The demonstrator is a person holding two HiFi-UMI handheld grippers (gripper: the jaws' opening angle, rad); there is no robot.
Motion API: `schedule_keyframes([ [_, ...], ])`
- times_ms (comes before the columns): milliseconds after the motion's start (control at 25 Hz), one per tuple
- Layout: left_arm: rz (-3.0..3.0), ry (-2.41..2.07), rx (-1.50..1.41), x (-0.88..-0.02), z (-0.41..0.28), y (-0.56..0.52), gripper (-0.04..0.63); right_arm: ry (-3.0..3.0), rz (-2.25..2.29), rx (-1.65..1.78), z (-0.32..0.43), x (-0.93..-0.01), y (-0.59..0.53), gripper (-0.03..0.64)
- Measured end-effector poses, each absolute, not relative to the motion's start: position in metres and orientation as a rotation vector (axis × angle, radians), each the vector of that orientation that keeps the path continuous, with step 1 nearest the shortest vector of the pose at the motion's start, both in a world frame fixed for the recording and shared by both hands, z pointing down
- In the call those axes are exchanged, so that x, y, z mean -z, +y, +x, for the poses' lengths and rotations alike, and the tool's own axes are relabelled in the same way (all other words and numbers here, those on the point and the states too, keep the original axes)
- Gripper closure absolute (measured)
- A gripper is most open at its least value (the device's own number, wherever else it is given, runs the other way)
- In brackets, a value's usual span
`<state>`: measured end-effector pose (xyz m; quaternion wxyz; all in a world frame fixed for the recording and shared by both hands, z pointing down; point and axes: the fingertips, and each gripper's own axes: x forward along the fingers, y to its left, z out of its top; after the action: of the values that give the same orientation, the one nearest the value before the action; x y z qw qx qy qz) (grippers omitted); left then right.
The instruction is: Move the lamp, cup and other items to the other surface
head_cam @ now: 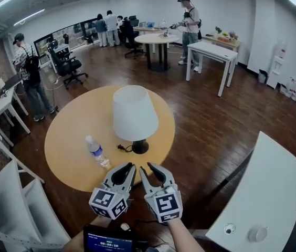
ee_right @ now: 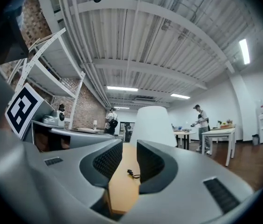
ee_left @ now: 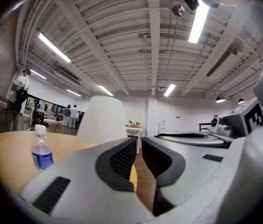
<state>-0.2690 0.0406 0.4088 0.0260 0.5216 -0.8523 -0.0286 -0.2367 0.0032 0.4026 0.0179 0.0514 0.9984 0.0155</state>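
A lamp (head_cam: 133, 114) with a white shade and a black base stands upright on the round wooden table (head_cam: 69, 135); its black cord (head_cam: 123, 148) lies by the base. A clear water bottle (head_cam: 96, 151) with a blue label stands to the lamp's left. Both grippers hover side by side over the table's near edge, pointing level at the lamp. My left gripper (head_cam: 131, 166) (ee_left: 138, 141) has a thin slit between its pads and holds nothing. My right gripper (head_cam: 149, 167) (ee_right: 129, 146) is a little wider apart, also empty. The lamp (ee_left: 101, 120) (ee_right: 152, 125) fills both gripper views ahead.
A white table (head_cam: 266, 193) with two small round items stands at the lower right. A white shelf frame (head_cam: 6, 193) rises at the left. Dark wood floor lies between. Several people, office chairs and more tables stand far back.
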Motion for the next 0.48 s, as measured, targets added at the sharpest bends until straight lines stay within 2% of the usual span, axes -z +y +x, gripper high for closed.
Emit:
schedule_keyframes([
  [80, 1.515, -2.689, 0.103, -0.413, -0.293, 0.076, 0.545, 3.107, 0.258, -0.030, -0.263, -0.409, 0.034, 0.502],
  [160, 1.416, -2.736, 0.123, -0.416, -0.316, 0.111, 0.545, 3.114, 0.352, -0.024, -0.291, -0.417, 0.065, 0.431],
  [320, 1.267, -2.810, 0.128, -0.422, -0.362, 0.168, 0.545, 3.118, 0.480, -0.040, -0.346, -0.428, 0.114, 0.426],
  [440, 1.197, -2.824, 0.133, -0.427, -0.390, 0.199, 0.545, 3.128, 0.542, -0.018, -0.382, -0.435, 0.143, 0.323],
  [480, 1.183, -2.820, 0.137, -0.431, -0.398, 0.207, 0.543, 3.132, 0.555, -0.017, -0.393, -0.439, 0.150, 0.314],
])
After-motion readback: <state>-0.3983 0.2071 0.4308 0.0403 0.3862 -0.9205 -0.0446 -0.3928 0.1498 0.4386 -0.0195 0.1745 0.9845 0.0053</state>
